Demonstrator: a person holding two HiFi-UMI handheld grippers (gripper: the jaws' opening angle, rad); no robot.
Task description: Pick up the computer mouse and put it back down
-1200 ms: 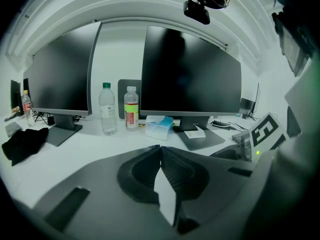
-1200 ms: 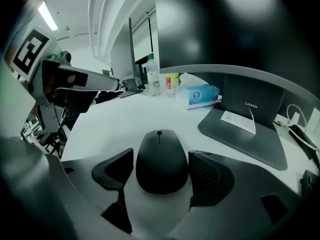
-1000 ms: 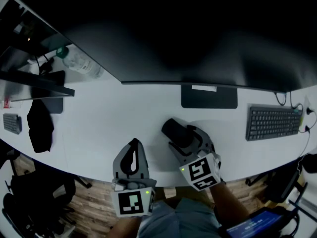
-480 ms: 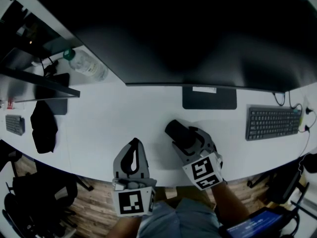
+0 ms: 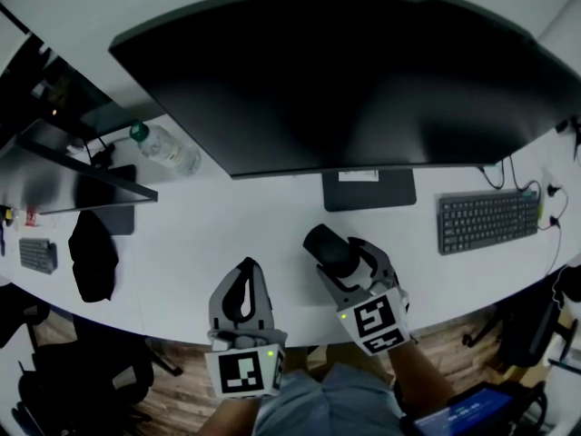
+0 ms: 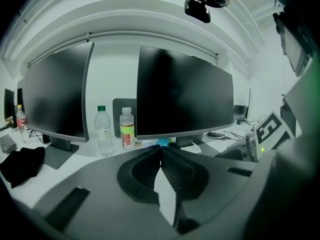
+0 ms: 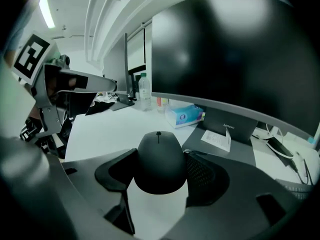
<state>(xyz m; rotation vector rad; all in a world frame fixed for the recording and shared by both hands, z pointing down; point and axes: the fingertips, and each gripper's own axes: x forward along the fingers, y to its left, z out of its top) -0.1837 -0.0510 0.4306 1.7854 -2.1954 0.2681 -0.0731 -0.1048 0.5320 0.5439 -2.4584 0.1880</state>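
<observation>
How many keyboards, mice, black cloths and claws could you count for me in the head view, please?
Keyboards: 2 (right-hand keyboard, left-hand keyboard)
Mice: 1 (mouse, gripped in the right claw, whose jaws have just been closing on it)
Black cloths: 1 (cloth)
Claws: 2 (left claw, shut and empty; right claw)
Total: 6

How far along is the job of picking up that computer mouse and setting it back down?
Done: the right gripper has just been closing its jaws and clamps the mouse between them. In hand: the lift. The mouse looks just clear of the white desk. Left: setting it back down and letting go. The left gripper is shut, empty and hovers alongside.
</observation>
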